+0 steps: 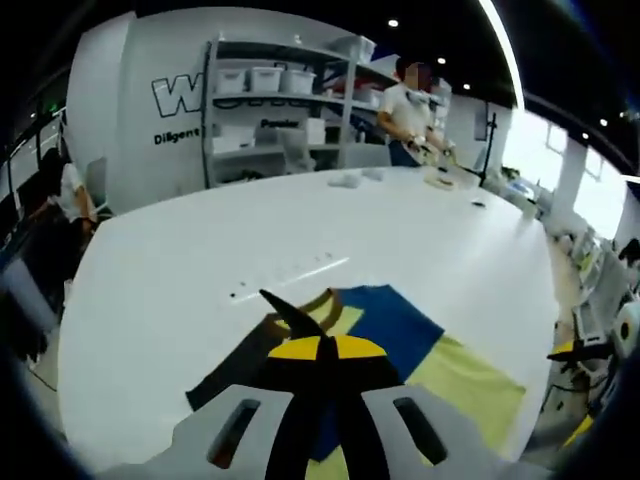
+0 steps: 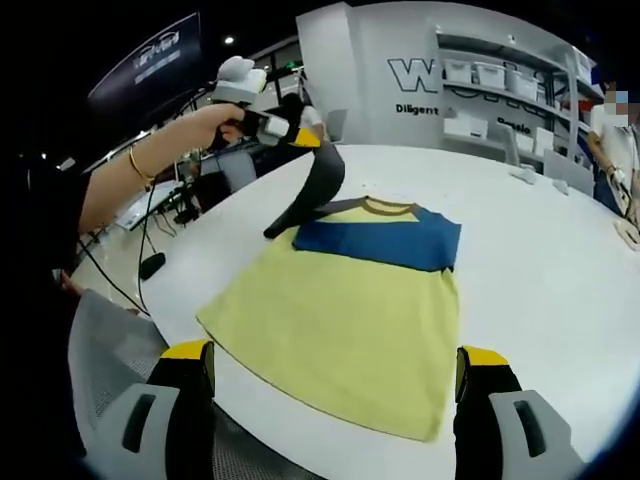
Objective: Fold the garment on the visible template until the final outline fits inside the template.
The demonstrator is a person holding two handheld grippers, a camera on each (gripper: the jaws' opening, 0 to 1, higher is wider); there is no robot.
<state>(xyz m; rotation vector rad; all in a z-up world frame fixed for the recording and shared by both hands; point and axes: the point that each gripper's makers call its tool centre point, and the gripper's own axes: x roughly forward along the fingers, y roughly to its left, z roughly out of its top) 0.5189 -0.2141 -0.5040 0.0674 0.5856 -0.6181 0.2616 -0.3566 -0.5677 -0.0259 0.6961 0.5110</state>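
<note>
A yellow T-shirt [image 2: 350, 320] with a blue chest band [image 2: 385, 243] and a brown collar lies flat on the white table [image 2: 540, 290]. Its dark grey sleeve [image 2: 315, 185] is lifted off the table. My left gripper [image 2: 305, 140], held by a hand at the upper left, is shut on that sleeve. In the left gripper view the left gripper [image 1: 320, 347] has its yellow-tipped jaws closed, a dark point of sleeve [image 1: 290, 312] sticks out above them, and the shirt [image 1: 470, 385] lies below to the right. My right gripper [image 2: 335, 358] stands open over the shirt's near hem, holding nothing.
Shelves with white bins [image 1: 265, 80] stand behind the table, with a person [image 1: 408, 110] beside them. Small items [image 1: 440, 180] lie at the far table edge. Another person [image 1: 70, 195] sits at the left. Cables [image 2: 150, 265] hang off the table's left side.
</note>
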